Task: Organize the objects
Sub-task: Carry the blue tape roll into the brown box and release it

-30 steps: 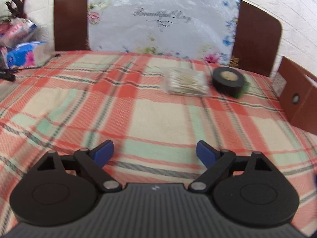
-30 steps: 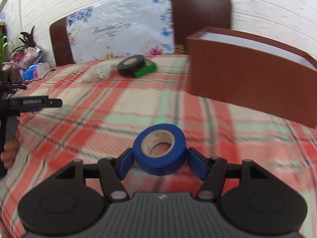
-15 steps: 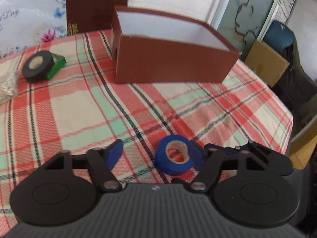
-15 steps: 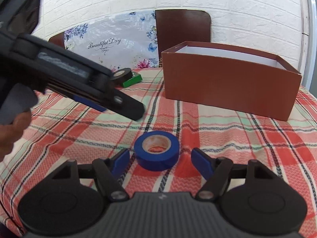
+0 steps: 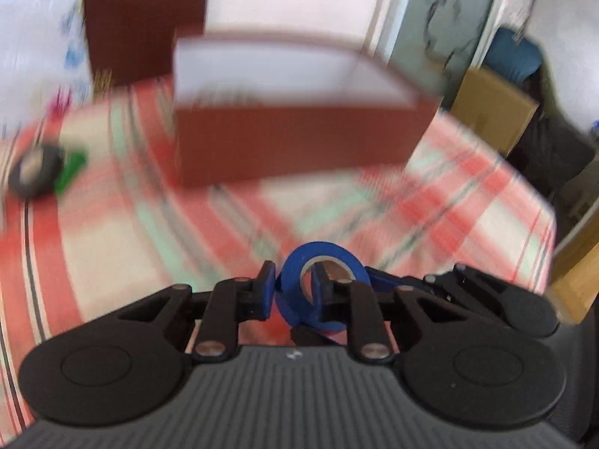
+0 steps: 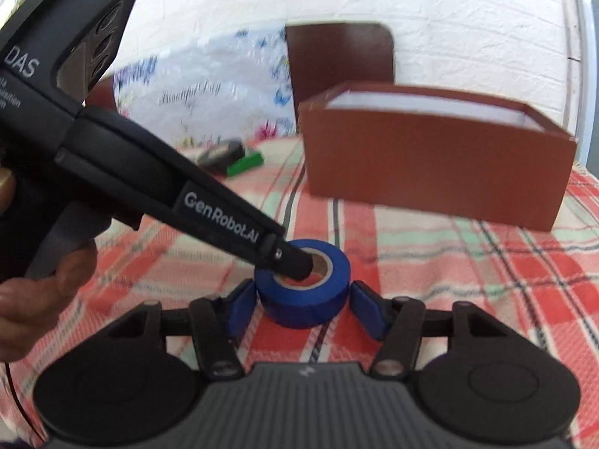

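A blue tape roll (image 6: 303,292) lies flat on the checked tablecloth (image 6: 449,262), hole up, in front of an open brown box (image 6: 430,164). A black tape roll (image 6: 221,153) lies farther back.

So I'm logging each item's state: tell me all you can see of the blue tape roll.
The glossy blue roll of plastic tape has a pale cardboard core. It lies flat on the red-and-green checked tablecloth, in front of the brown cardboard box. The left tool pinches its wall, one finger inside the core. The right tool brackets it, pads apparently just clear.
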Demonstrator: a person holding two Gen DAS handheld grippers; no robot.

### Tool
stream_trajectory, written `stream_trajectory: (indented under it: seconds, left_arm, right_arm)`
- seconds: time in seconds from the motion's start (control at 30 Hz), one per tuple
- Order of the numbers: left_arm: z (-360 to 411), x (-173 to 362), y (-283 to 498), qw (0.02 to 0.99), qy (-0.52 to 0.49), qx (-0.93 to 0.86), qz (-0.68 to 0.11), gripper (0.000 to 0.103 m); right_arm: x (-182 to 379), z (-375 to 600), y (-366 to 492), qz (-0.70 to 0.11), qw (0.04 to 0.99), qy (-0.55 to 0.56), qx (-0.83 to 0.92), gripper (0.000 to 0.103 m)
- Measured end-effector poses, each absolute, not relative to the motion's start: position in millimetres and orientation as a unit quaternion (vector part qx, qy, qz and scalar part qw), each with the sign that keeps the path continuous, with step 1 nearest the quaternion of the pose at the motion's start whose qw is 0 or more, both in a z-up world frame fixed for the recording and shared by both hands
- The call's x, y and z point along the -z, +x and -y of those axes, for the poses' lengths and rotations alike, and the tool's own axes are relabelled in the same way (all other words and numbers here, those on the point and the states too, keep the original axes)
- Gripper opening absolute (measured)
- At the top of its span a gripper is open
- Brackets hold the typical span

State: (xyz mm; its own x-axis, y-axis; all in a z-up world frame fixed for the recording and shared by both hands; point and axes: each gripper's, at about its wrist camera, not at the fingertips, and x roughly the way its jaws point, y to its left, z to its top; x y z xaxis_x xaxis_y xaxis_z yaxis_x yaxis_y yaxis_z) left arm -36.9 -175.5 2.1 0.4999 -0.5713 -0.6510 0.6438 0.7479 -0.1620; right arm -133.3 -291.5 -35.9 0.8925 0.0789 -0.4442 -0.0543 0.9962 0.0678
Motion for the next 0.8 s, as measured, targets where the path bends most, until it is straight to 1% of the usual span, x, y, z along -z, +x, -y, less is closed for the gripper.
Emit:
stream_trajectory:
  seconds: [0.13, 0.23, 0.3, 0.33, 0.37, 0.4, 0.43, 0.47, 0.53, 0.67, 0.7, 0.8]
  left_arm:
    - [202, -38, -14, 0.884, 0.051, 0.359, -0.294, 0.022]
    - [227, -53, 15, 0.894, 0.051, 0.357, -0.266, 0.023]
    - [244, -57, 37, 0.895, 0.039, 0.357, -0.264, 0.023]
    - [251, -56, 47, 0.893, 0.031, 0.358, -0.271, 0.03]
    - [258, -53, 58, 0.89, 0.026, 0.358, -0.282, 0.033]
    - [266, -49, 67, 0.888, 0.026, 0.351, -0.296, 0.041]
    - [269, -47, 71, 0.89, 0.026, 0.336, -0.307, 0.043]
    - [268, -45, 72, 0.892, 0.024, 0.326, -0.312, 0.043]
    - [261, -42, 68, 0.893, 0.018, 0.329, -0.306, 0.044]
    - [245, -44, 48, 0.906, 0.041, 0.304, -0.291, 0.045]
    - [238, -44, 42, 0.908, 0.045, 0.299, -0.288, 0.047]
    - [221, -43, 19, 0.913, 0.056, 0.291, -0.281, 0.054]
  right_arm:
    - [4, 301, -118, -0.147, 0.989, -0.017, 0.012, 0.056]
    - [-14, 319, -87, -0.118, 0.992, -0.02, 0.035, 0.056]
    - [-20, 333, -65, -0.106, 0.993, -0.016, 0.052, 0.056]
    - [-20, 340, -52, -0.106, 0.992, -0.02, 0.061, 0.057]
    - [-19, 346, -40, -0.11, 0.991, -0.022, 0.066, 0.058]
    - [-16, 351, -28, -0.123, 0.989, -0.023, 0.073, 0.06]
    - [-12, 357, -17, -0.142, 0.986, -0.02, 0.087, 0.062]
    - [-9, 362, -14, -0.15, 0.984, -0.007, 0.094, 0.062]
    - [-7, 370, -24, -0.14, 0.986, 0.027, 0.09, 0.062]
    - [-5, 369, -51, -0.115, 0.985, 0.052, 0.117, 0.064]
    - [-5, 369, -59, -0.114, 0.984, 0.065, 0.122, 0.068]
    - [-5, 372, -76, -0.127, 0.979, 0.116, 0.111, 0.07]
